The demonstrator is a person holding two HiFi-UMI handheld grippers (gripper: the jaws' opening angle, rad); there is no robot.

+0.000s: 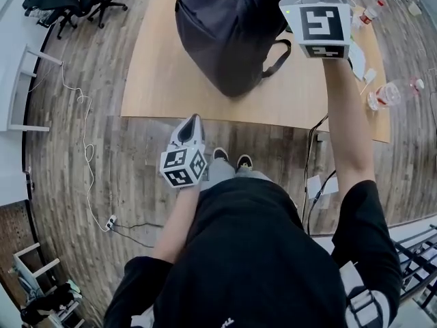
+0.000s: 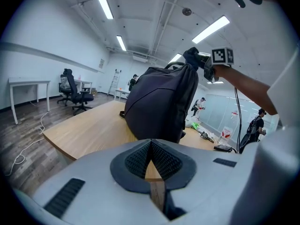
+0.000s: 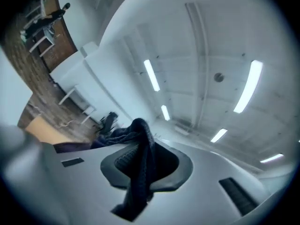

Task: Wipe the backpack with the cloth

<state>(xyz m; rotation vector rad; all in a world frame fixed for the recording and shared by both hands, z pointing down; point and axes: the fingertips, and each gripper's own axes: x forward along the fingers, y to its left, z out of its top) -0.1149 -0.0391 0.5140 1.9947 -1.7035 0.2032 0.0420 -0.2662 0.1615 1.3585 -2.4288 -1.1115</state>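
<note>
Clamping backpack handle [image 3: 140,137], right tongs [image 3: 143,163].

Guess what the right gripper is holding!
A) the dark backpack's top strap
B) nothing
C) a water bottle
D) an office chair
A: the right gripper is shut on a dark strap at the top of the backpack.

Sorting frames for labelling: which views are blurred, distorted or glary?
Right gripper view: background soft and smeared, fisheye-bent, only the strap crisp. Left gripper view: backpack sharp, ceiling lights glaring, corners dark. Head view: even light, curved edges.
</note>
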